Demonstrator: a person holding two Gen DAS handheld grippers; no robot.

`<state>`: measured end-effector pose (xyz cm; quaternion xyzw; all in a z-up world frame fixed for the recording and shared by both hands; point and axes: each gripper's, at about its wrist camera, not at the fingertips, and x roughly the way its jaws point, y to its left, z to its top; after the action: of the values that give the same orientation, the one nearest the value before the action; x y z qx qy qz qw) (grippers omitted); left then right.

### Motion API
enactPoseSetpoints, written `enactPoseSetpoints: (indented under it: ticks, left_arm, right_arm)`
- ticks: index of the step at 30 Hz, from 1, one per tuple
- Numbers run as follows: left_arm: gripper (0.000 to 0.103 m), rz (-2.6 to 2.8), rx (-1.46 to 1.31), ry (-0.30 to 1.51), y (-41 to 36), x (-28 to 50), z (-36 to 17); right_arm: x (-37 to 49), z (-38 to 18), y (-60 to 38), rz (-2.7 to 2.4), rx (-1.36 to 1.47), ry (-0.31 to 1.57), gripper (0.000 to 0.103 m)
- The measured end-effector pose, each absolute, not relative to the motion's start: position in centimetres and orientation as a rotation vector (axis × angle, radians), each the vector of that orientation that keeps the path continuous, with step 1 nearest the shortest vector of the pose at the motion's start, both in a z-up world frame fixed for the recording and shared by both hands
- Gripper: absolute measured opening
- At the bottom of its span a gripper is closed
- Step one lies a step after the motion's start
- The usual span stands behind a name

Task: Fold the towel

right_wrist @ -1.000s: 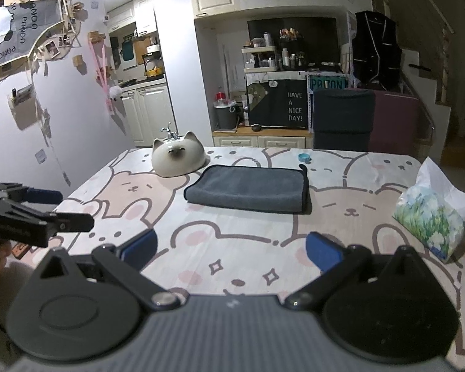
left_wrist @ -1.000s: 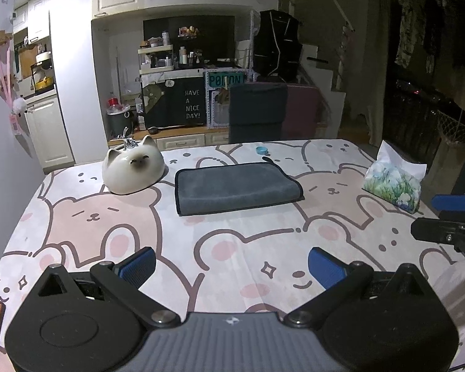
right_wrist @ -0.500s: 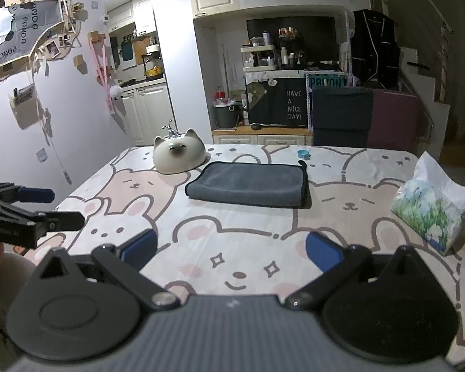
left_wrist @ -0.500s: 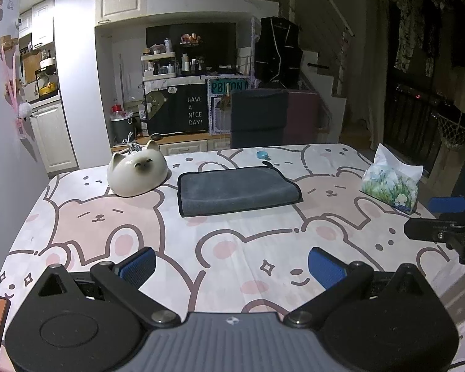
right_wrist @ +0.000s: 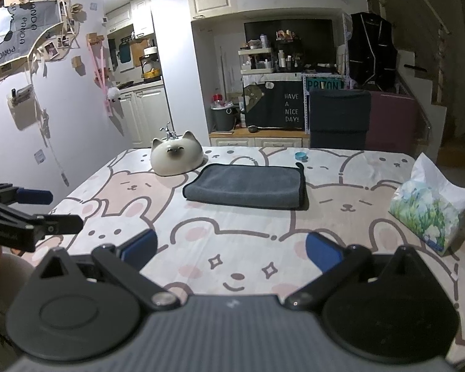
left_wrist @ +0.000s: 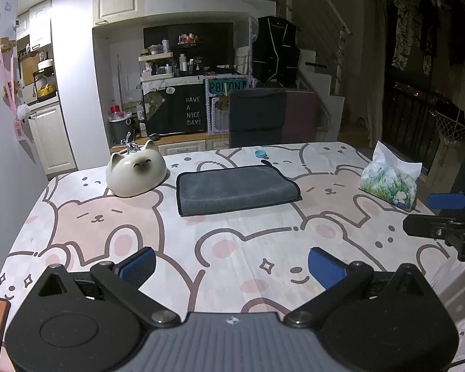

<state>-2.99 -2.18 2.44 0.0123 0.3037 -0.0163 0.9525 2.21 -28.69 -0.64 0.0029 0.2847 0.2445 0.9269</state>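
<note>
Both my claws stand wide apart and empty, left gripper (left_wrist: 232,266) and right gripper (right_wrist: 231,247) over the near part of the bear-print tablecloth (left_wrist: 232,235), while the grey towel (left_wrist: 235,188) lies folded flat farther back, just beside the cat-shaped bowl (left_wrist: 135,172).

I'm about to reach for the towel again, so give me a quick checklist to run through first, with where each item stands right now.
1. Left gripper open, nothing held: ok.
2. Right gripper open, nothing held: ok.
3. Towel lies flat and folded on the table, touched by neither gripper: ok.
4. Path from both grippers to the towel free of objects: ok.
5. Cat bowl sits close beside the towel's left edge: not ok, mind it.
6. Tissue pack well off to the right: ok.
</note>
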Motion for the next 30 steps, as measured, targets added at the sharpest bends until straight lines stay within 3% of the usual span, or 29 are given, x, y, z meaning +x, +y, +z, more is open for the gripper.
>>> enactPoseSetpoints:
  ticks: [30]
  left_arm:
    - [0.103, -0.033, 0.025, 0.618, -2.08, -2.97, 2.43]
  right_arm:
    - [2.01, -0.55, -28.41, 0.514, 0.006, 0.593, 0.102]
